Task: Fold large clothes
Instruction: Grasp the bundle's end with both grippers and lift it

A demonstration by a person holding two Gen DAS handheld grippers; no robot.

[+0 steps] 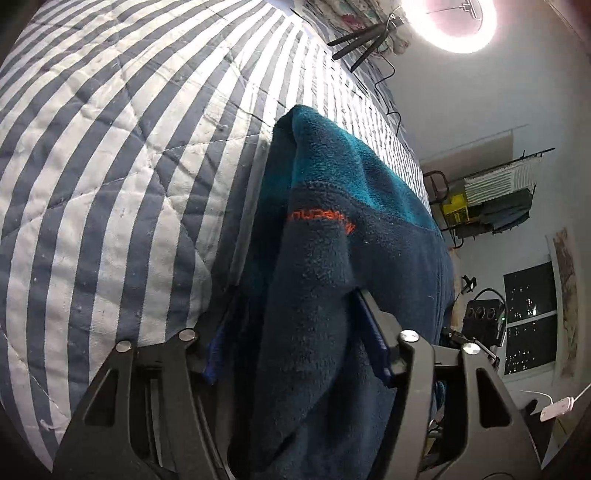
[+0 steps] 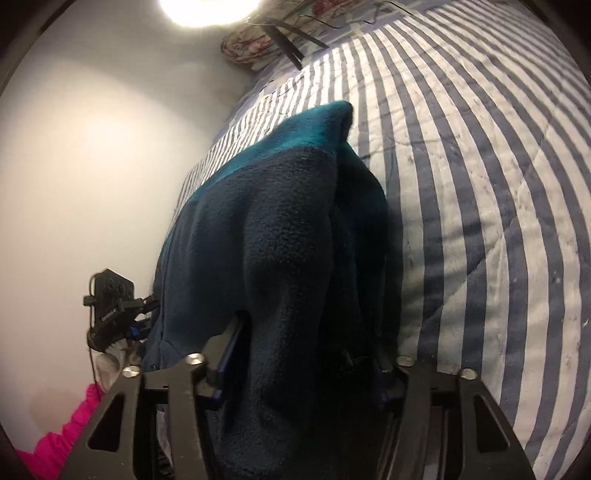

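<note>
A dark navy and teal fleece jacket (image 1: 332, 229) with an orange logo hangs bunched between my two grippers, above a blue-and-white striped quilt (image 1: 110, 166). My left gripper (image 1: 291, 317) is shut on a thick fold of the fleece, which hides its fingertips. In the right wrist view the same fleece (image 2: 280, 229) fills the centre, and my right gripper (image 2: 310, 350) is shut on another fold of it. The left gripper's camera unit (image 2: 110, 306) shows at the left behind the jacket. The quilt (image 2: 480, 184) lies to the right.
A bright ring light (image 1: 447, 22) on a black tripod (image 1: 362, 40) stands at the bed's far end with a cable. A laden rack (image 1: 495, 199) and a dark window (image 1: 532, 317) sit at right. Pink fabric (image 2: 62, 439) lies low left. A floral pillow (image 2: 251, 44) lies at the bed's head.
</note>
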